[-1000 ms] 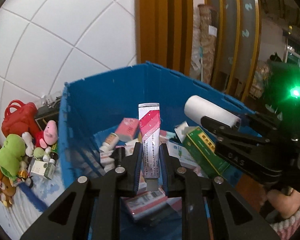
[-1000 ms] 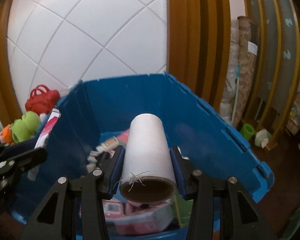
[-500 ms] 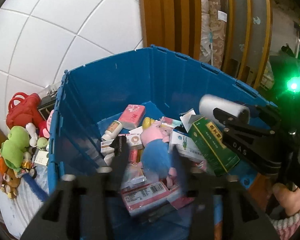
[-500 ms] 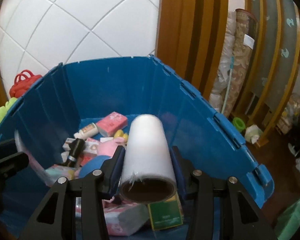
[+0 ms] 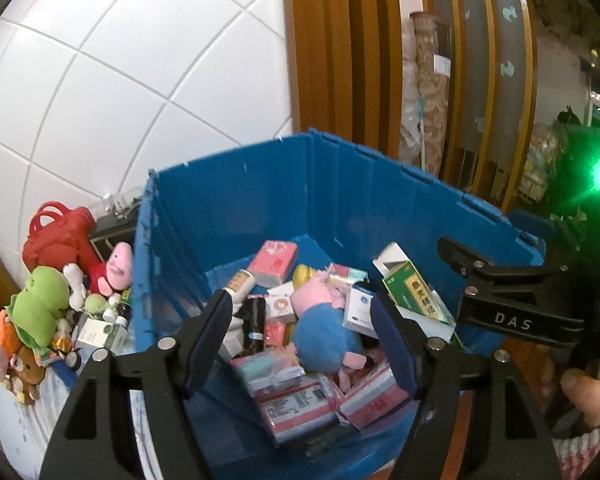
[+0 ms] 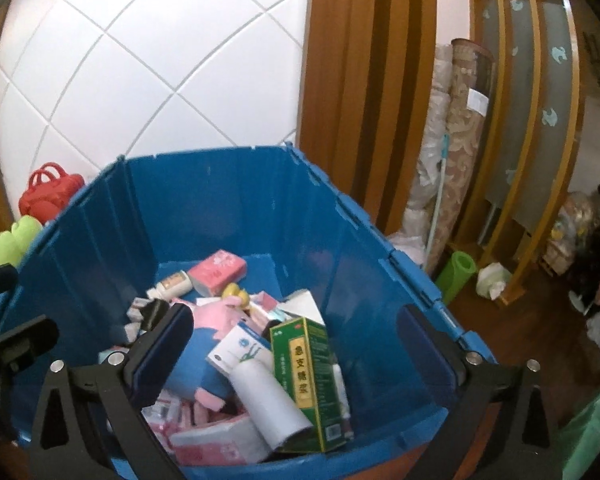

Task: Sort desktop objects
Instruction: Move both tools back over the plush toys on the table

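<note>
Both hand-held grippers, left (image 5: 300,332) and right (image 6: 296,344), have just opened empty; below mine, the paper roll (image 6: 270,404) lies in the blue bin (image 6: 236,200), sorted.

Both wrist views angled down, close over the blue bin (image 5: 260,184) (image 6: 236,200), sharing its contents

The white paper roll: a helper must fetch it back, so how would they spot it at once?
Look inside the big blue plastic bin, at the near end of the pile. The white paper roll lies on its side there against the tall green carton with yellow lettering; it is the only plain white cylinder, with an open tube end.
</note>
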`<state>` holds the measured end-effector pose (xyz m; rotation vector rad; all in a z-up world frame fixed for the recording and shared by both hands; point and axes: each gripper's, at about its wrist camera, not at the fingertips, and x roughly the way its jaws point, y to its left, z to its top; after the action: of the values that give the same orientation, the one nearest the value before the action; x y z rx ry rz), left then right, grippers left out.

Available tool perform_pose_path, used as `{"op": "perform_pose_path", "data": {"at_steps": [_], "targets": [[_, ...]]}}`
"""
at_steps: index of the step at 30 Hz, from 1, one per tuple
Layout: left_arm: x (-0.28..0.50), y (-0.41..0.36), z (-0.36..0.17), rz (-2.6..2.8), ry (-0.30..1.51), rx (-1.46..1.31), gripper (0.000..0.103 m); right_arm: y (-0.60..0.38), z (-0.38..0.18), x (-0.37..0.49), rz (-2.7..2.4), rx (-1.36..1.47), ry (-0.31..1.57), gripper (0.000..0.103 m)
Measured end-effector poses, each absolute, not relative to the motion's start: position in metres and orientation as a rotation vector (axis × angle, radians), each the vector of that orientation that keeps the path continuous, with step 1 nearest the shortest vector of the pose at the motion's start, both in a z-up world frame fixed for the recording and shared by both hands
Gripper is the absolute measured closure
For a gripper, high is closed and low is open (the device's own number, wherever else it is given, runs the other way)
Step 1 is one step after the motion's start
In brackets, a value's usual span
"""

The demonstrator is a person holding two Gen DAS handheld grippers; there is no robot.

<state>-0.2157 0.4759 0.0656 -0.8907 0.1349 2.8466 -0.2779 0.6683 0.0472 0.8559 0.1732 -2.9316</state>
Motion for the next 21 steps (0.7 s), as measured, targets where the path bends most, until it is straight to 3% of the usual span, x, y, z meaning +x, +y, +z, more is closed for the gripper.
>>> {"op": "perform_pose_path", "data": {"at_steps": [7, 10, 21], "targets": [[-0.193, 0.433, 0.079, 2.930, 0.094, -0.766, 0.032, 0.644, 0.073, -0.253, -2.861, 0.747, 0.099, 0.000], [-0.188, 0.398, 0.080, 3.007, 0.092, -0.739, 0.023, 0.623, 0.080, -0.243, -2.799, 0.721, 0.050, 0.000], [-0.187, 0.183, 0.053, 3.144, -0.106, -0.845, 0.020, 0.460, 0.106, -0.217, -2.673, 0.615, 0.079, 0.000]]}}
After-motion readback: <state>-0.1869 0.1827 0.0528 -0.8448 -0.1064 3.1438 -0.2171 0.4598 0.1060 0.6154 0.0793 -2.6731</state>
